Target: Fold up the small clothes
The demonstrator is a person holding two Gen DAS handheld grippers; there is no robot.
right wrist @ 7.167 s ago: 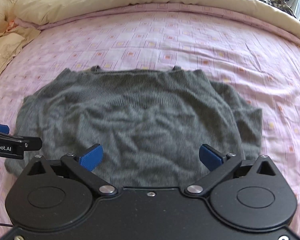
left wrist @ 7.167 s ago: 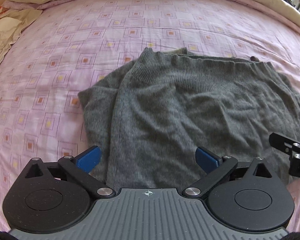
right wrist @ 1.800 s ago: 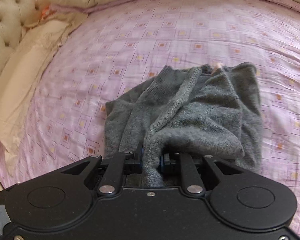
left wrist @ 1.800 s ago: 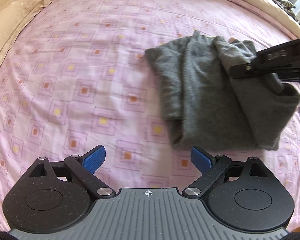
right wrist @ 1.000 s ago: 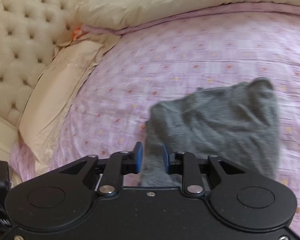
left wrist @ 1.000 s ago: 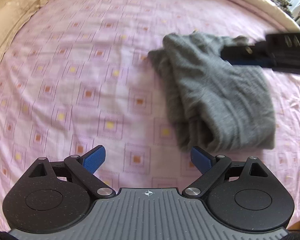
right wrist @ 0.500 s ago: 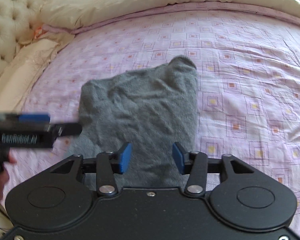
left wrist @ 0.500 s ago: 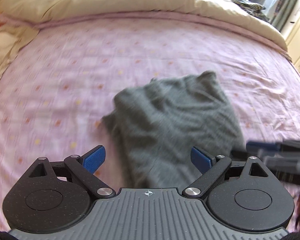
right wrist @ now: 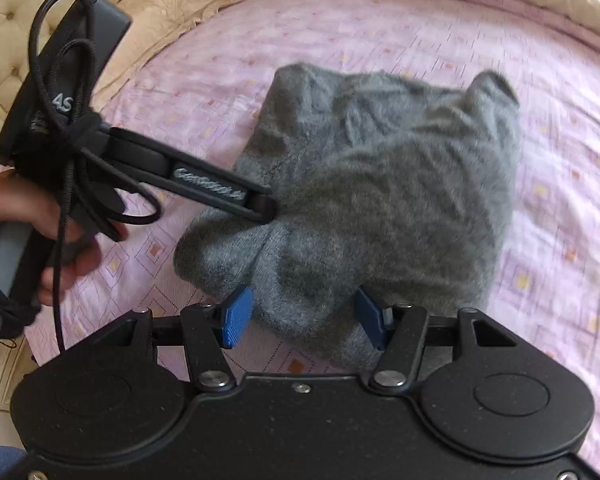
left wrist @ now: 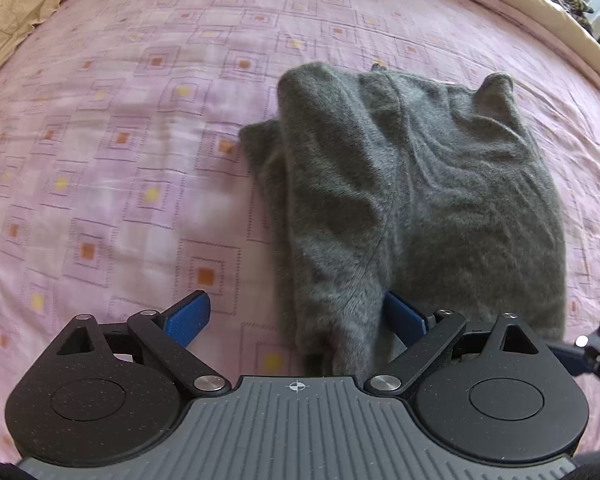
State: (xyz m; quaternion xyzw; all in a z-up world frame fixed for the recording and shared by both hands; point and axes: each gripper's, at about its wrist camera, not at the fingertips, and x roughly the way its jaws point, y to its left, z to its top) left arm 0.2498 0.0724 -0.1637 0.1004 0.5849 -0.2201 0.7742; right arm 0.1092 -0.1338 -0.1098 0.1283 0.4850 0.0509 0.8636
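1. The left gripper (left wrist: 296, 318) stood wide open, the near hem of the grey sweater (left wrist: 412, 200) lying between its fingers at about 5 o'clock of the pink bedsheet (left wrist: 112, 168). Closing there could have pinched only the top layer and peeled the fold apart.
2. The sweater lay folded but lumpy; its loose edge bulging at 9 o'clock could have slipped out during another fold.
3. The right gripper (right wrist: 302, 316) was also open, astride the near corner, holding nothing. A shallow bite could have dragged the bundle askew.
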